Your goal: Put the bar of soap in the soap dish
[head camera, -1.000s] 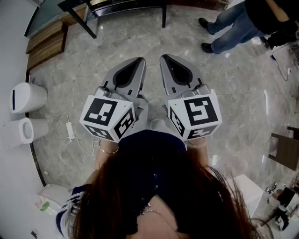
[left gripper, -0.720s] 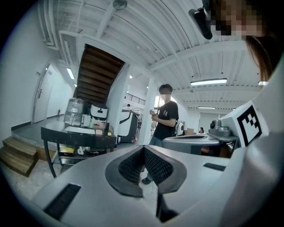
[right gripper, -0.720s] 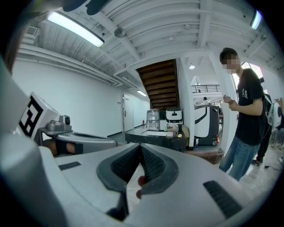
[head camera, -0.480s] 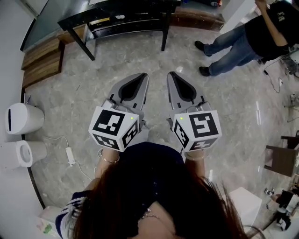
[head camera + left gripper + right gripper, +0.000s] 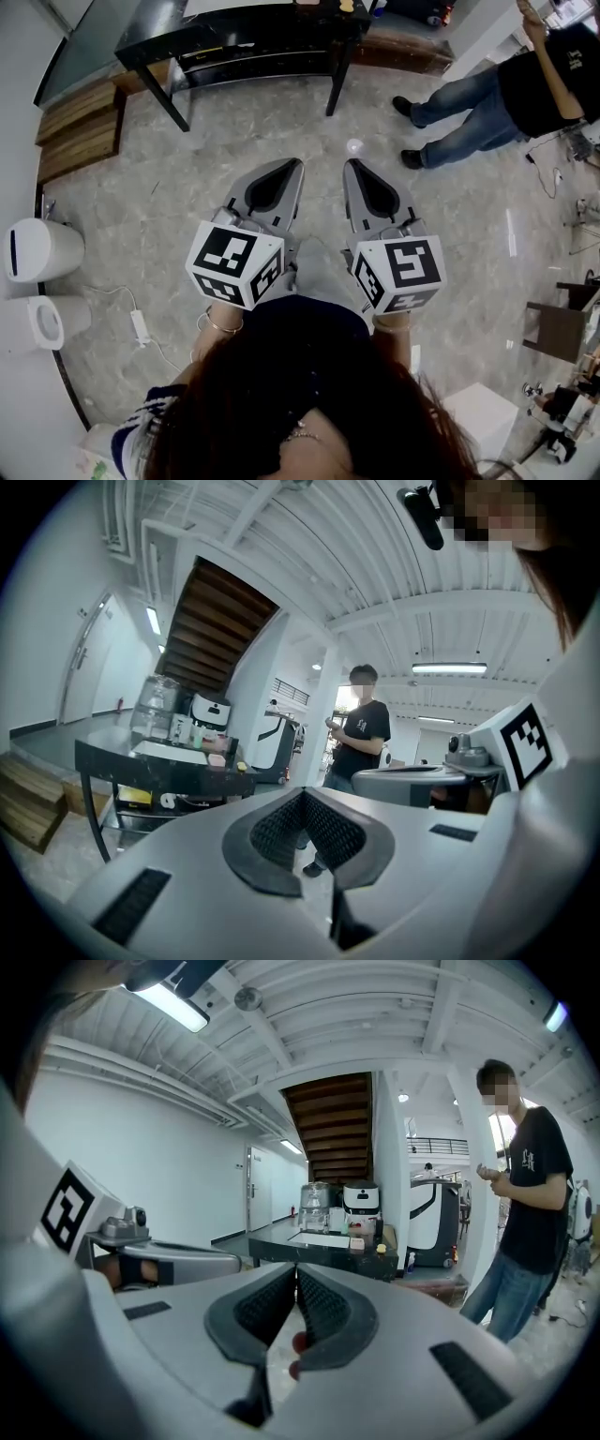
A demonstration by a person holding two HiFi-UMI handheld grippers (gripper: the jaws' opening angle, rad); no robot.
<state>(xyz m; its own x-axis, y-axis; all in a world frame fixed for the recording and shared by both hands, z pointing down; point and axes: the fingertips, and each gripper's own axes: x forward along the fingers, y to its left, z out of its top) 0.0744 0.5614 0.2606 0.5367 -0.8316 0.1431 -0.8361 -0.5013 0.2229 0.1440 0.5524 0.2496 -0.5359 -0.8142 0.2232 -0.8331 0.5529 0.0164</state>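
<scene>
- I'm taking the small pink block (image 5: 356,1243) at the table's (image 5: 169,37) near edge for the soap. It's showing too small to be sure, and its long axis isn't readable.
- I'm not making out any dish among the jars and appliances crowding behind it.
- The block is lying well ahead, left of the left gripper's (image 5: 302,794) line and right of the right gripper's (image 5: 295,1267). I'm judging neither hand nearer.
- Both sets of jaws are sitting closed, with the black ribbed pads meeting at the tips and nothing between them.
- The block is looking matte and squarish, and the table is showing a glossy black top on thin legs with a lower shelf.
- The floor (image 5: 187,187) is gleaming like polished grey stone, and a bystander (image 5: 487,84) is standing to the right.
</scene>
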